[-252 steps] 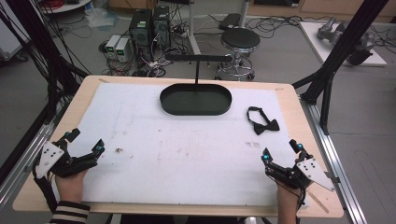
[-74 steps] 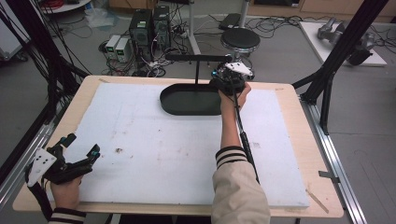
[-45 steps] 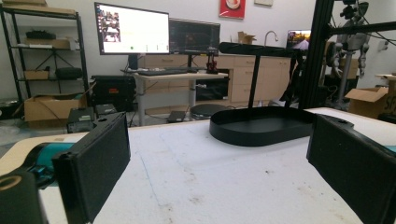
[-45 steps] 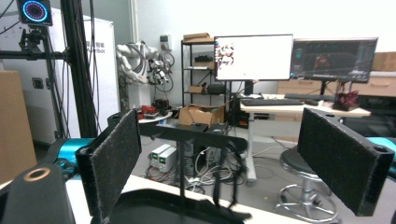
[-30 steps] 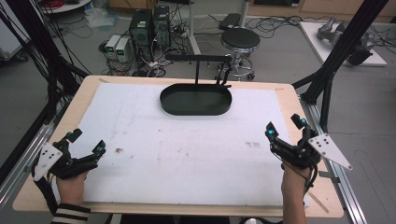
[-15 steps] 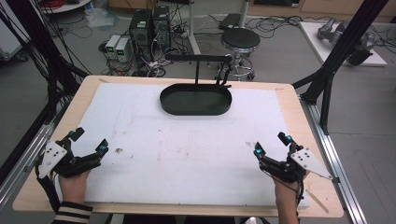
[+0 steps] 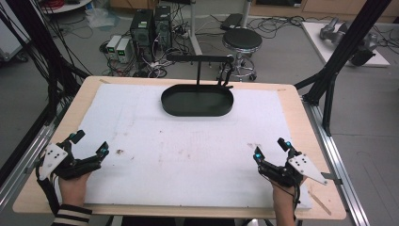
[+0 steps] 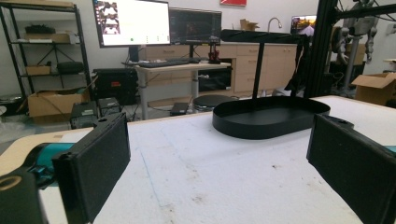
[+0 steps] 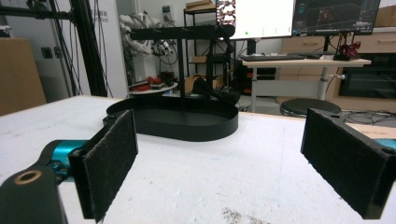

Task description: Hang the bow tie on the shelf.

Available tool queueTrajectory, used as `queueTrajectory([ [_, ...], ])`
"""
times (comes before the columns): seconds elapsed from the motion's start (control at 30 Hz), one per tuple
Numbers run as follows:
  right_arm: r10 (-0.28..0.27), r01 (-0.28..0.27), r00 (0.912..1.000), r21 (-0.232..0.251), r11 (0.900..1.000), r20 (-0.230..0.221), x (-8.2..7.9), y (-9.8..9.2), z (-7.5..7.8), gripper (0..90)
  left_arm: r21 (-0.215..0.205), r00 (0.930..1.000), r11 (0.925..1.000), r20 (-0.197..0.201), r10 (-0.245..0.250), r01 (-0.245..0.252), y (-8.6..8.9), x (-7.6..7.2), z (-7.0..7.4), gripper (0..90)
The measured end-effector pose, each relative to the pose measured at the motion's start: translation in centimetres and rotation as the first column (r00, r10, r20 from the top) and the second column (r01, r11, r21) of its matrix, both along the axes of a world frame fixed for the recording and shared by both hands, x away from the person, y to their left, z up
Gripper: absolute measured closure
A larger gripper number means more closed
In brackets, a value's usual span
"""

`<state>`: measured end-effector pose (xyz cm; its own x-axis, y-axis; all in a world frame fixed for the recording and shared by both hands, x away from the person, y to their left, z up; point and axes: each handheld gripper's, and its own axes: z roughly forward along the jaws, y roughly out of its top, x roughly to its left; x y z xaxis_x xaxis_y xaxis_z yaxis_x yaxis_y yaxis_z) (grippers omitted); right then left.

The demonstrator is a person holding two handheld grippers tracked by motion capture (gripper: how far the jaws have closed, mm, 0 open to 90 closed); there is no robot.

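While both hands rest at the near edge of the white foam mat (image 7: 188,150), the left gripper (image 7: 89,146) and right gripper (image 7: 272,148) stand well apart, jaws spread wide, holding nothing. Black oval tray (image 7: 197,100) with its T-shaped stand (image 7: 200,59): far centre of mat, a small dark item (image 7: 226,75) hanging from the bar's right end

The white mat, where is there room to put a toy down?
The white mat is bare between the left tool and the right tool, up to the black tray. Bare strips also flank the tray. It's tightest at the tray, where a bow tie hangs from its stand.
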<state>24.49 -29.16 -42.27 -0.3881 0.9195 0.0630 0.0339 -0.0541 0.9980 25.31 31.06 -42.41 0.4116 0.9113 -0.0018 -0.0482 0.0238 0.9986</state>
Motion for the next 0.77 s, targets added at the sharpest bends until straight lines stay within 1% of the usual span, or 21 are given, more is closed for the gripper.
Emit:
queueTrajectory([
  [0.13,-0.004,0.004,1.0000,-0.010,1.000,0.003,0.11,0.16,0.00,10.2,-0.004,1.0000,1.0000,0.003,0.005,-0.005,0.28,-0.12,0.01,6.6],
  [0.23,-0.005,0.005,1.0000,-0.017,1.000,0.004,0.19,0.25,0.01,10.2,-0.002,1.0000,1.0000,0.001,0.000,0.000,0.32,-0.13,-0.07,6.6],
  [0.33,-0.010,0.010,0.9999,-0.010,1.000,0.006,0.13,0.17,0.03,10.1,-0.001,1.0000,1.0000,0.001,-0.002,0.002,0.29,-0.10,-0.08,6.6],
  [0.57,-0.016,0.016,0.9999,-0.013,1.000,0.001,0.07,0.02,0.05,10.2,-0.004,1.0000,1.0000,0.002,-0.002,0.002,0.31,-0.07,-0.06,6.6],
  [0.77,-0.021,0.022,0.9997,-0.020,1.000,0.011,0.03,-0.07,0.13,10.2,-0.003,1.0000,1.0000,0.002,-0.004,0.004,0.32,-0.07,-0.04,6.6],
])
